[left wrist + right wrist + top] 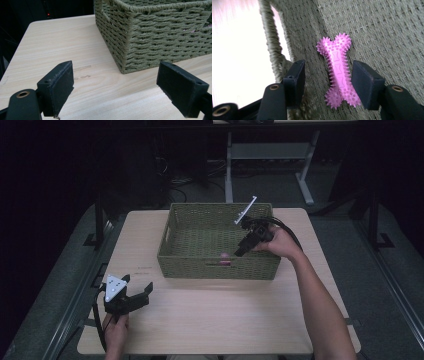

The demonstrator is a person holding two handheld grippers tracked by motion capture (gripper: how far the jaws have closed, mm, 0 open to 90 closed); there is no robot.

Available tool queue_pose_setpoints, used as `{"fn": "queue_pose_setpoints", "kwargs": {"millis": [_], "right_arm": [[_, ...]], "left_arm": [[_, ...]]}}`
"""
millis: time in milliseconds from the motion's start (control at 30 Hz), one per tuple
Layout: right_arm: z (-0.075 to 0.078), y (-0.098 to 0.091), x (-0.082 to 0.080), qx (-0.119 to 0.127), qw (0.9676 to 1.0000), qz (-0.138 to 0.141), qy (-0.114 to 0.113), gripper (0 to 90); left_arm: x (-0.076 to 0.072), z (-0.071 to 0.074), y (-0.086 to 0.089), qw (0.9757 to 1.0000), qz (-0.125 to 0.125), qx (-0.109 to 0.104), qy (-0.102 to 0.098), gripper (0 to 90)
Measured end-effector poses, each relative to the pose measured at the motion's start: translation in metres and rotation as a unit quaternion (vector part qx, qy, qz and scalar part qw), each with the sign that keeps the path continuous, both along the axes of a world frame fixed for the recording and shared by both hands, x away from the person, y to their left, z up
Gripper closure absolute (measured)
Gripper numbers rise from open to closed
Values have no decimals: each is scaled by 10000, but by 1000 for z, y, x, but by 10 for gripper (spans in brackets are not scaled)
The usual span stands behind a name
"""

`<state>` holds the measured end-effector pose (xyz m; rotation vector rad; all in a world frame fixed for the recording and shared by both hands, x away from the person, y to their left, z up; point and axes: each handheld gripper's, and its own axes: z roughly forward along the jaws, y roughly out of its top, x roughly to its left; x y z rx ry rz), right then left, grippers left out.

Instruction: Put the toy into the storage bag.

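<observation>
A dark room surrounds a pale wooden desk [215, 320], with the metal legs of another piece of furniture standing on the grey floor behind it. A green woven basket [175, 252] sits on the far half of the desk, and its near corner fills the upper right of the left gripper view. The right claw [241, 250] reaches down into the basket from the right, held by the person's right hand [282, 242], with its cable looping back over the wrist. In the right gripper view its jaws stand apart on either side of a pink spiky bone-shaped toy [338, 72], which lies on the basket's woven floor close beside a side wall with a handle opening; the right pad sits just beside the toy's lower end, and whether it touches cannot be told. The left claw [145, 292] rests low over the near left part of the desk, well apart from the basket, held by the left hand [116, 330], its jaws spread wide with nothing between them but bare wood.
</observation>
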<state>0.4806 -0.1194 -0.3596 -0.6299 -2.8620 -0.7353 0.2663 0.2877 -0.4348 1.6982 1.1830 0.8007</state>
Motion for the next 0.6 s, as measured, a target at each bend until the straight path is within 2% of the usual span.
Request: {"fn": "queue_pose_setpoints", "kwargs": {"millis": [600], "right_arm": [[21,-11,-12,98,9997,-102,-205,376]], "left_arm": [[1,0,-1,10000,-11,22,32,137]]}}
